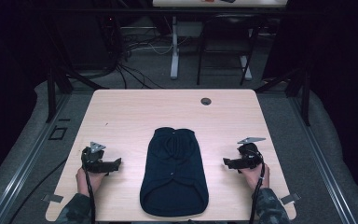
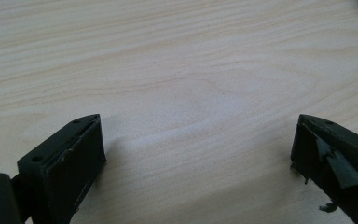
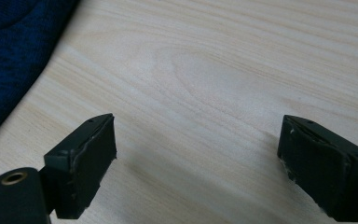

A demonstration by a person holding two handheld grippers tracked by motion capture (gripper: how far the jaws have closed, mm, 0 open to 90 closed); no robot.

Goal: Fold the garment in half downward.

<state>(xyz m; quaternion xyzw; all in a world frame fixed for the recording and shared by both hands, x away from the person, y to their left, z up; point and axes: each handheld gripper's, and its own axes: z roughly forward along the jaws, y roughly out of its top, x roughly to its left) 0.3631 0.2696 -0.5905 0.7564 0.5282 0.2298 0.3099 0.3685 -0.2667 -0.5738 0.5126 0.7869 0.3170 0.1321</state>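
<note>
A dark navy knitted garment lies flat in the middle of the light wooden table, its wider end toward the near edge. My left gripper rests on the table to the garment's left, pointing at it with a gap between. In the left gripper view the left gripper is open over bare wood. My right gripper sits to the garment's right, also pointing inward. The right gripper is open in its own view, with the garment's blue knit edge at upper left, apart from the jaws.
A round cable hole sits near the table's far edge. Beyond the table stand a white desk leg, a dark chair frame and loose cables on the floor. Metal rails run along both sides.
</note>
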